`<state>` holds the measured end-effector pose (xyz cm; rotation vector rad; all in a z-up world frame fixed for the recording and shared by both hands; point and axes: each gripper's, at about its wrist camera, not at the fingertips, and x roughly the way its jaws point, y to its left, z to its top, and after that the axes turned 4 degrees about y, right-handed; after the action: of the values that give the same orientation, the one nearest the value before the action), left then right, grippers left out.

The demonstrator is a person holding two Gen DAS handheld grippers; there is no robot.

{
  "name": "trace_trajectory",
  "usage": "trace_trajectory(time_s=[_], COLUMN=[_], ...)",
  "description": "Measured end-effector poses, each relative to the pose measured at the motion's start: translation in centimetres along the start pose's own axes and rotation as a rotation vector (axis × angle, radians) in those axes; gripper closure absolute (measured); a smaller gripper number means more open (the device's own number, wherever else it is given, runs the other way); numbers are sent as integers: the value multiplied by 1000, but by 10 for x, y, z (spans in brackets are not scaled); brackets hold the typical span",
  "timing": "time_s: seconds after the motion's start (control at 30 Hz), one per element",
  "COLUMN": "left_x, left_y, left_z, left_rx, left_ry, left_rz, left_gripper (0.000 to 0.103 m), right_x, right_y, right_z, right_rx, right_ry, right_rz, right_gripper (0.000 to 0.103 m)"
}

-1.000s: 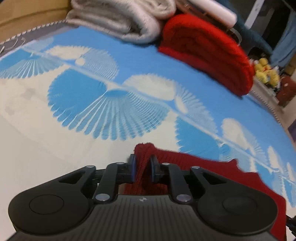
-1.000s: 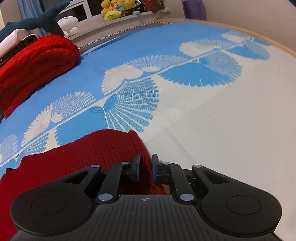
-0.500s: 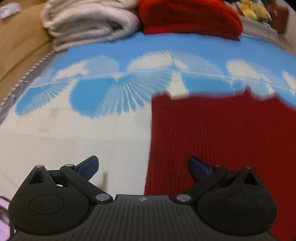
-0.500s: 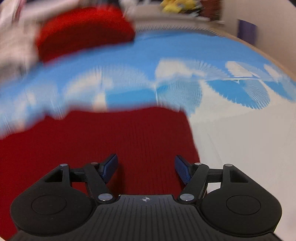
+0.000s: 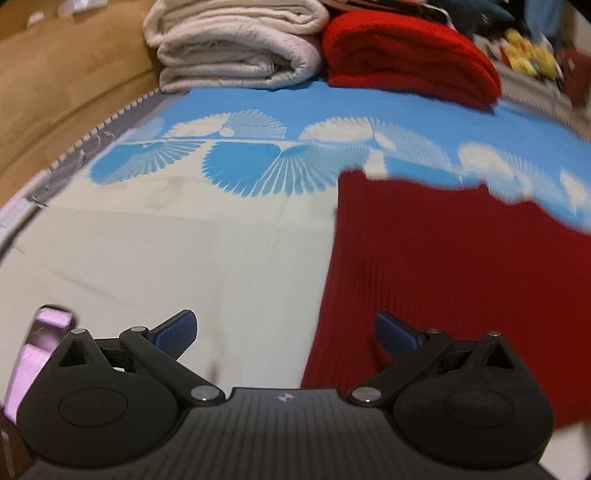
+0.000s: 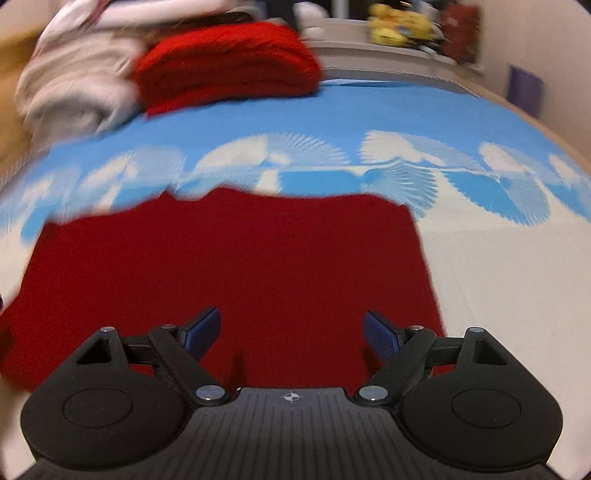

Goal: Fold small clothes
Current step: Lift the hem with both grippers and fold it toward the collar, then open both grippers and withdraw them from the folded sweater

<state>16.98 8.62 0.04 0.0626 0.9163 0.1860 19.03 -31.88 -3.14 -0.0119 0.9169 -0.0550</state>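
Note:
A dark red knitted garment lies flat on the blue and white patterned sheet; it also shows in the right wrist view. My left gripper is open and empty, above the garment's near left edge, its left finger over bare sheet. My right gripper is open and empty, above the near part of the garment toward its right side.
At the back lie a folded bright red knit and a folded cream blanket. Yellow soft toys sit on a ledge behind. A wooden bed frame runs along the left. A pale purple object is at the near left.
Both grippers were shut on the red garment a second ago; they have opened, let it go and pulled back. The garment now lies spread flat.

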Motion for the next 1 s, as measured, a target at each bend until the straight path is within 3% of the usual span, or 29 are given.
trace_trajectory(time_s=[0.1, 0.23, 0.33, 0.47, 0.57, 0.7, 0.8, 1.0], left_x=[19, 17, -11, -55, -77, -78, -71, -58], left_y=[-8, 9, 25, 43, 39, 12, 1, -9], left_z=[-23, -30, -42, -69, -88, -97, -97, -95], left_rx=[93, -18, -97, -196, -227, -114, -84, -52], left_ry=[70, 93, 90, 59, 18, 10, 25, 33], left_rz=[89, 60, 31, -101, -154, -117, -135, -121], left_gripper=[0, 0, 0, 0, 0, 0, 0, 0], right_x=[23, 23, 1, -43, -67, -66, -54, -43], right_y=[32, 46, 24, -19, -34, -32, -30, -25], right_z=[-26, -39, -38, -51, -80, -100, -105, -100], right_rx=[-167, -273, -133, 140, 280, 339, 366, 390], right_ry=[113, 36, 20, -51, -115, -49, 32, 62], right_rz=[-9, -88, -60, 62, 30, 93, 153, 122], right_gripper=[18, 12, 13, 11, 6, 6, 6, 6])
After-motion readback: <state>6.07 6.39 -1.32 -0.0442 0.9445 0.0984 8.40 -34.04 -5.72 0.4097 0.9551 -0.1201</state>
